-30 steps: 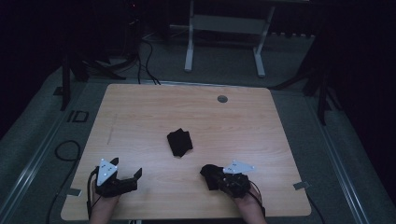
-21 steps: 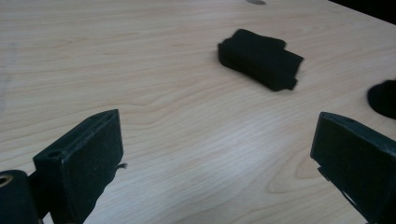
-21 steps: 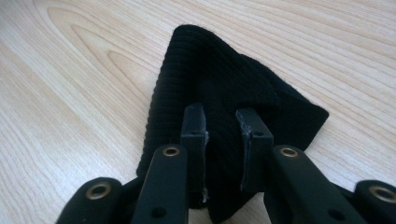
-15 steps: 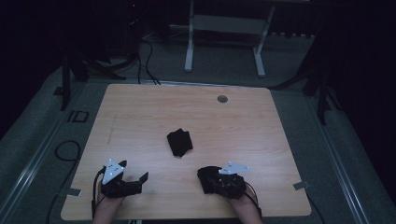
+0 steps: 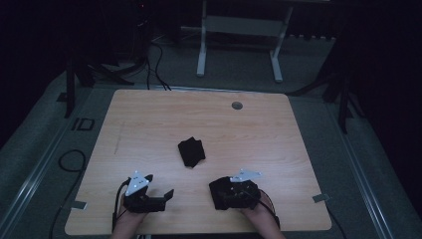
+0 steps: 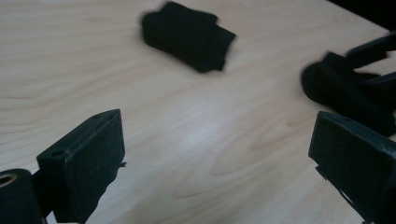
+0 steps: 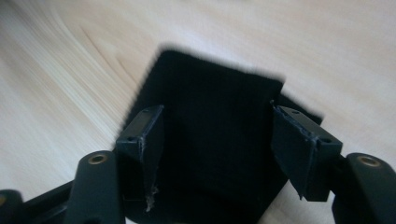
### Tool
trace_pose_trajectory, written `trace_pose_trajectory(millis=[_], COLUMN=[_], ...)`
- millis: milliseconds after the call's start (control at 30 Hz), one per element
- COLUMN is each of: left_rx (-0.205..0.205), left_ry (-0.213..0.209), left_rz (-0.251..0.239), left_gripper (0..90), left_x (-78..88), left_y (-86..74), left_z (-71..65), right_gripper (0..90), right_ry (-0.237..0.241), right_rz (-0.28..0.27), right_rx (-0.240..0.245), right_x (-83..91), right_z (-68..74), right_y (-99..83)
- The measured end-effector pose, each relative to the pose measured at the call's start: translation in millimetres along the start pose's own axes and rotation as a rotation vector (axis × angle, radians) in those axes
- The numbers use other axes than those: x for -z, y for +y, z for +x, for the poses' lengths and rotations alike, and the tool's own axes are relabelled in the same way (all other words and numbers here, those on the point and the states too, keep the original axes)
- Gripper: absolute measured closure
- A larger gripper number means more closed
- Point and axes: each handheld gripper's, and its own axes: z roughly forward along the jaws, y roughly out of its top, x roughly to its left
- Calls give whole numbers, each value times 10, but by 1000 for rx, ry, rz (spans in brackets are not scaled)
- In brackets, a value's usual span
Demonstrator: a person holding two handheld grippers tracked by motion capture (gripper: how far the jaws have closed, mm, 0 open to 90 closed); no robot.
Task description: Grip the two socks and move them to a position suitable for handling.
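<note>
Two dark cloths lie on the pale wooden desk. One, a folded black cloth, sits near the middle of the desk, a little toward the near edge, well apart from both tools. The other black cloth lies by the near edge, right of centre, under the right gripper. The right gripper view looks straight down on this cloth: it lies flat on the wood, and the right gripper stands over it with its jaws spread, one at each side of the cloth, pads not pressing on it; they have just been opening, with the cloth between them but let go. From above, that spacing cannot be made out, because the tool and cloth merge into one dark mass. The left gripper is low over the near edge, left of centre, pointing toward the right one. Its own view shows the left gripper wide apart and holding nothing, bare wood between the jaws, with the folded cloth farther off and the second cloth at the right under the other tool. On the floor off the desk's far left corner, letters read like "ID".
</note>
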Motion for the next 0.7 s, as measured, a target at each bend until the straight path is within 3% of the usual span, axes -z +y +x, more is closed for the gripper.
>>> trace_pose_trajectory(millis=[67,133,233,400,500,700], left_rx=[-11,-14,-13,1,12,-21], left_ry=[-26,-55,-89,-168,-226,-340], left_rz=[16,33,57,73,55,29], left_gripper=[57,60,157,166,228,307], left_x=[-37,-92,-162,-270,-312,-405], left_y=[8,16,28,92,178,413], left_z=[-41,-80,-123,-188,-226,-373], right_gripper=[491,668,754,775,775,774], right_ry=[-20,-13,-4,12,34,78], right_rz=[-8,-7,-17,-65,-122,-205], right_rx=[29,43,47,63,54,89], right_x=[-15,1,1,136,306,610], right_z=[7,-3,-31,1,1,75], right_y=[-31,-24,-19,57,158,309])
